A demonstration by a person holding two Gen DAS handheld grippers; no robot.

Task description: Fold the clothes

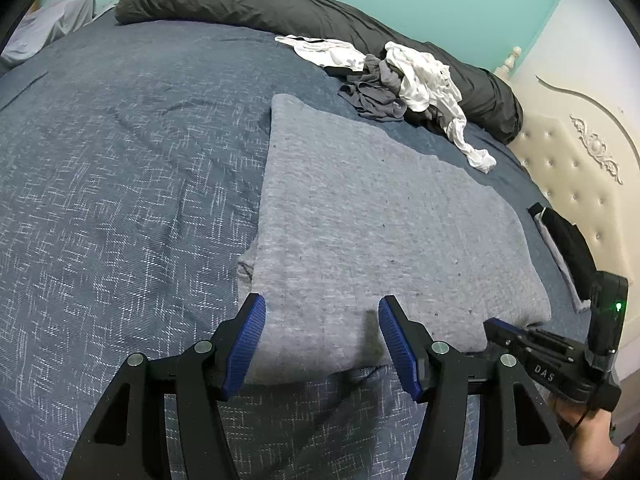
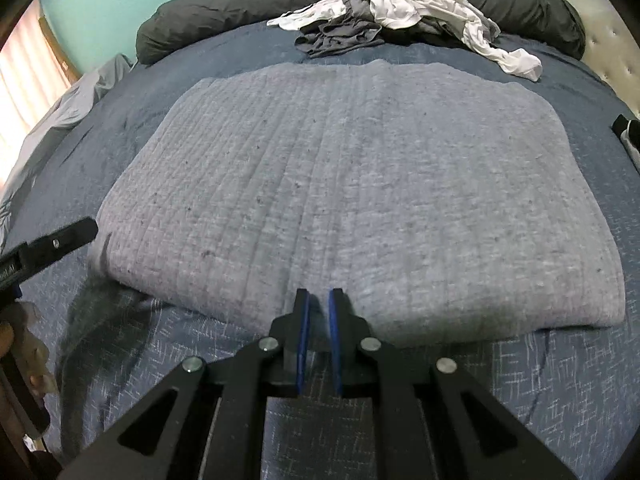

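Observation:
A folded light grey knit garment (image 1: 372,232) lies flat on the blue patterned bedspread (image 1: 120,184); it also fills the middle of the right wrist view (image 2: 340,184). My left gripper (image 1: 322,312) is open and empty, its blue pads on either side of the garment's near left edge, just above it. My right gripper (image 2: 319,300) has its jaws almost closed with a narrow gap, at the garment's near edge; I see no cloth between the pads. The right gripper's body shows in the left wrist view (image 1: 560,356).
A pile of white and dark grey clothes (image 1: 400,80) lies at the far side of the bed, in front of a rolled dark duvet (image 1: 280,12). A cream tufted headboard (image 1: 580,168) is at right. A black-and-white garment (image 1: 560,240) lies by it.

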